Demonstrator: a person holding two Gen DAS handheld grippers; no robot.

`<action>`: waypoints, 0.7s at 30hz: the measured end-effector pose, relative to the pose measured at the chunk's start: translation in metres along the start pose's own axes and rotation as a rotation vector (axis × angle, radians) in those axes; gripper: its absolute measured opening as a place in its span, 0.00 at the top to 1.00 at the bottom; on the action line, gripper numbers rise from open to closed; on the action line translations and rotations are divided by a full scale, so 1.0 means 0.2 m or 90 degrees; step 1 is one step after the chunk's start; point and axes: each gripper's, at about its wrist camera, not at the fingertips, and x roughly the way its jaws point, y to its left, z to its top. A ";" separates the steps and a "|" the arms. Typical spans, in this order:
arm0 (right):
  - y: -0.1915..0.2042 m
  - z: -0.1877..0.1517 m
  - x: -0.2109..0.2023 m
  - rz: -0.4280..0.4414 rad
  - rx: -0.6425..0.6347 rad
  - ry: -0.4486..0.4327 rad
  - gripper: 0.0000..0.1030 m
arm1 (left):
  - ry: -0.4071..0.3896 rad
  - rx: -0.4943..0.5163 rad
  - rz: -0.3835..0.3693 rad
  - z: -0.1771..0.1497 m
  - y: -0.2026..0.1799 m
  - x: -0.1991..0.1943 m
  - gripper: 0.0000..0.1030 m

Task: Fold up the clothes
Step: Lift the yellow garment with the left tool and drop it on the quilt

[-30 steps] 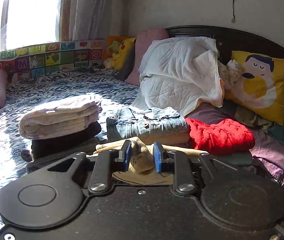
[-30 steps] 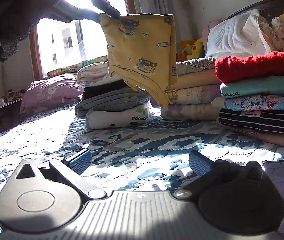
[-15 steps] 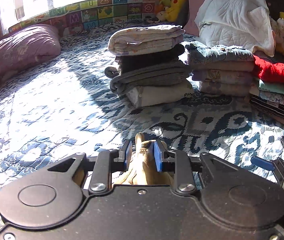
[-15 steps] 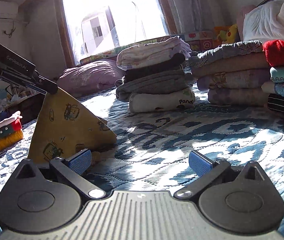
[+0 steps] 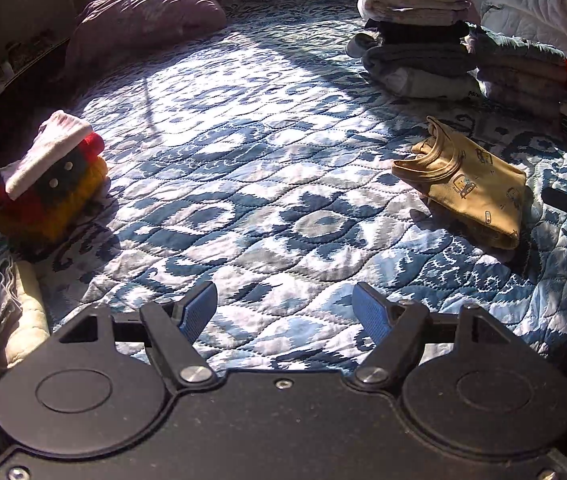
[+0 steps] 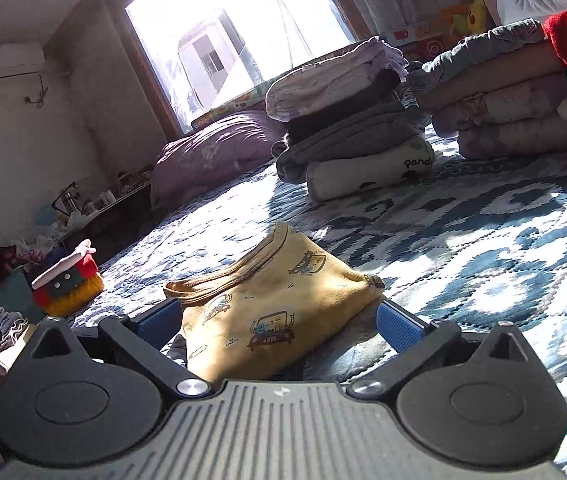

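From my left wrist camera I see the left gripper [image 5: 284, 308] with its blue-padded fingers [image 5: 199, 310] spread wide and nothing between them, only the blue-and-white quilt [image 5: 251, 184] beneath. The folded yellow garment [image 5: 468, 188] with small cartoon prints lies on the quilt off to the right, well apart from these fingers, its ribbed neckline turned toward the stacks of folded clothes [image 5: 419, 56] at the far side. A small pile of red, yellow and white knitwear [image 5: 49, 176] sits near the left edge of the bed, and a purple pillow [image 5: 143, 16] lies beyond it. At the right border a dark piece of hardware is cut off — I cannot make out what part it is. From my right wrist camera, the right gripper [image 6: 279, 322] is also spread wide, and the yellow garment [image 6: 271, 304] lies between its two blue pads [image 6: 397, 326]; the left pad is partly hidden behind the cloth, and I cannot tell whether either pad actually touches the fabric. The garment rests flat on the quilt [image 6: 483, 260] — not lifted. Behind it stand the stacks of folded clothes [image 6: 359, 132], the rightmost ones cut off by the frame, and the window [image 6: 235, 32] is blown out by sunlight.
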 end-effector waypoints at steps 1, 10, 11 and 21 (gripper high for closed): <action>0.01 -0.01 -0.01 0.000 -0.002 0.005 0.00 | -0.003 -0.011 0.011 -0.06 0.07 -0.06 0.26; 0.04 0.02 -0.21 -0.023 -0.028 0.048 0.00 | -0.072 -0.256 -0.027 -0.75 0.45 -0.33 0.06; 0.03 0.04 -0.25 -0.028 -0.026 0.044 0.00 | -0.069 -0.273 -0.043 -0.79 0.45 -0.33 0.06; -0.03 0.59 -0.82 -0.120 -0.224 -0.004 0.00 | -0.183 -0.294 -0.249 -0.54 0.17 -0.22 0.06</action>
